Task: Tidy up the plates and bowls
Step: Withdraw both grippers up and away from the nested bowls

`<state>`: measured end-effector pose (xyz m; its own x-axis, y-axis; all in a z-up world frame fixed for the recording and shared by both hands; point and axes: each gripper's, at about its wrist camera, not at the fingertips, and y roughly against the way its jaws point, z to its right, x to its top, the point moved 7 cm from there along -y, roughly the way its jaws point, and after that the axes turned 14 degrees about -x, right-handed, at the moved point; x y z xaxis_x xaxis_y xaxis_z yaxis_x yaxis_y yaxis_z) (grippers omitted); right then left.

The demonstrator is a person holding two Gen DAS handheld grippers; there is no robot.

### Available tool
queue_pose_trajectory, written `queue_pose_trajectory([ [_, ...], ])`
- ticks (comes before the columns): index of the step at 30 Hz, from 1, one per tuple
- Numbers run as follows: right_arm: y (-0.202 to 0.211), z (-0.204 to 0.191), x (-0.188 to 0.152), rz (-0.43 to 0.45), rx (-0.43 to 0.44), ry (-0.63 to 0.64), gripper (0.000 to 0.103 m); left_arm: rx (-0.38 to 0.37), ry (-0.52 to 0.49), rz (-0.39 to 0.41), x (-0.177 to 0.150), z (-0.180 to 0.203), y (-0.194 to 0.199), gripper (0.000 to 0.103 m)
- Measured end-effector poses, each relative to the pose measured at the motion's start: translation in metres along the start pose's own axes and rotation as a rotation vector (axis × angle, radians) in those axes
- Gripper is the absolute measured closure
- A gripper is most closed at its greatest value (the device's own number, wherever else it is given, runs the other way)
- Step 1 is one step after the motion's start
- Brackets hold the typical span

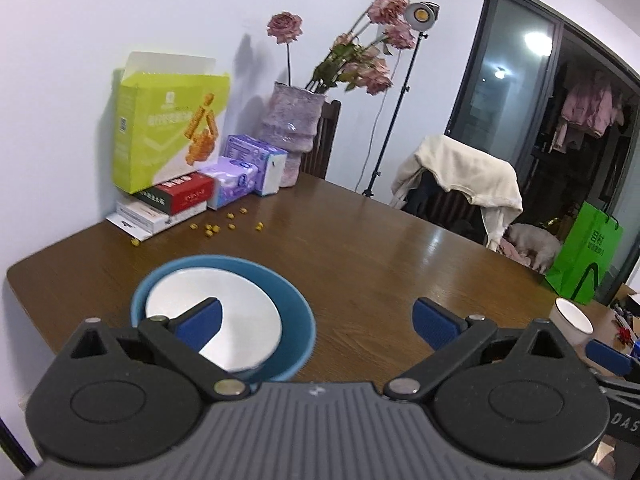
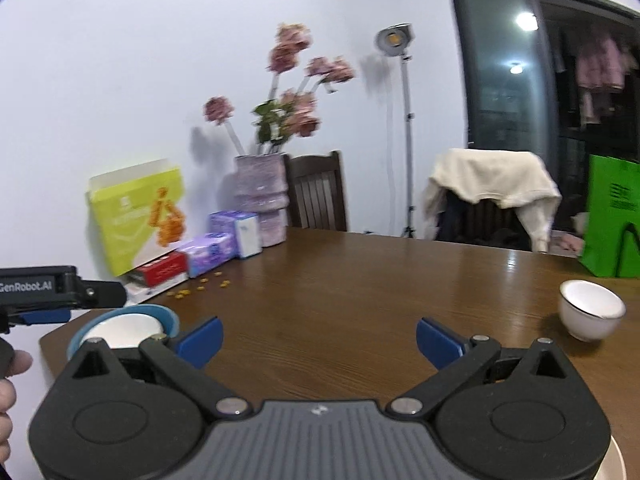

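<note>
A blue bowl point(image 1: 298, 320) with a white plate point(image 1: 240, 300) lying in it stands on the brown table point(image 1: 380, 248) near its left end. My left gripper point(image 1: 316, 324) is open. Its left finger is over the plate, its right finger over bare wood, and nothing is between the pads. A small white bowl with a dark rim point(image 2: 592, 314) sits on the table point(image 2: 340, 280) at the right. My right gripper point(image 2: 320, 340) is open over bare table between the blue bowl point(image 2: 170, 316) and the small white bowl point(image 1: 570, 320). A pale plate edge point(image 2: 618, 462) shows under it at the bottom right.
Boxes and tissue packs point(image 1: 192, 160), a pink vase of flowers point(image 1: 290, 132) and scattered yellow bits point(image 1: 228, 224) line the back left by the wall. Beyond the far edge stand a chair draped in cream cloth point(image 1: 460, 176) and a green bag point(image 2: 612, 220). A person's hand point(image 2: 12, 364) holds the left gripper's housing point(image 2: 60, 286).
</note>
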<state>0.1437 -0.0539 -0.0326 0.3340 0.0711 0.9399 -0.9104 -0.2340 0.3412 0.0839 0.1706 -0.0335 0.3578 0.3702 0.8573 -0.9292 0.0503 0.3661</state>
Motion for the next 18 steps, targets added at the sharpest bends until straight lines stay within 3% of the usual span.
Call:
queue_pose_trajectory([
  [6, 0.015, 0.042, -0.024, 0.021, -0.073, -0.048, 0.000, -0.046, -0.020, -0.030, -0.019, 0.015, -0.010, 0.000],
  [12, 0.023, 0.071, -0.039, 0.007, -0.170, -0.013, 0.000, -0.072, -0.087, -0.046, -0.033, 0.036, -0.017, 0.000],
  [18, 0.026, 0.097, -0.045, -0.004, -0.206, -0.047, 0.000, -0.091, -0.124, -0.060, -0.040, 0.055, -0.025, 0.000],
])
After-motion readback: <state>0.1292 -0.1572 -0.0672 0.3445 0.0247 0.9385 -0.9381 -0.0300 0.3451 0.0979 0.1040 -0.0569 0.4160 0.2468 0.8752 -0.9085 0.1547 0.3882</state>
